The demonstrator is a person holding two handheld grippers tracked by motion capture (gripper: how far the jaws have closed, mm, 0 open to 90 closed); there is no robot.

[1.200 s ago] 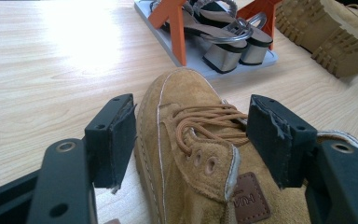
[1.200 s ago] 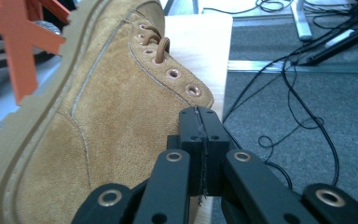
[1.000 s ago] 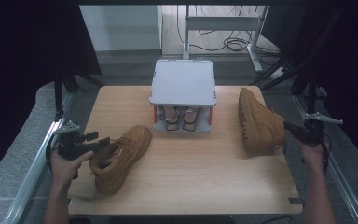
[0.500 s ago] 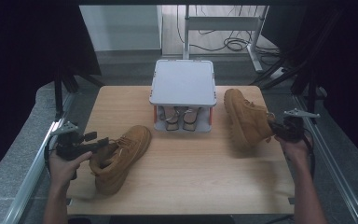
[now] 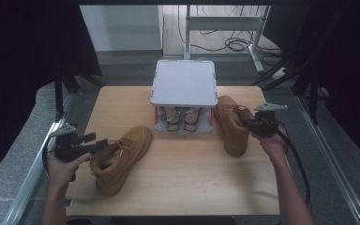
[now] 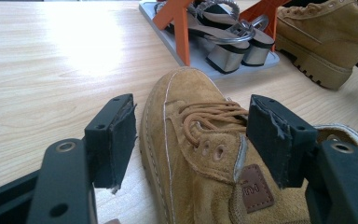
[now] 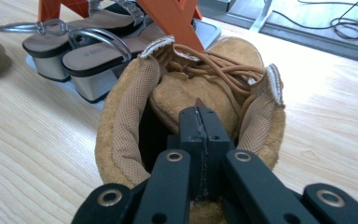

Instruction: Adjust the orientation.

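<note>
Right boot now beside shoe rack, right tongs clamped on its tongue; left tongs agape astride left boot

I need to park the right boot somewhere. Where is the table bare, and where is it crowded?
Bare wood lies along the near table edge between the two boots, and at the far left corner beside the shoe rack. It is crowded right of the rack, where the right boot, held by the right gripper, stands close beside it. The left boot takes the near left.
</note>
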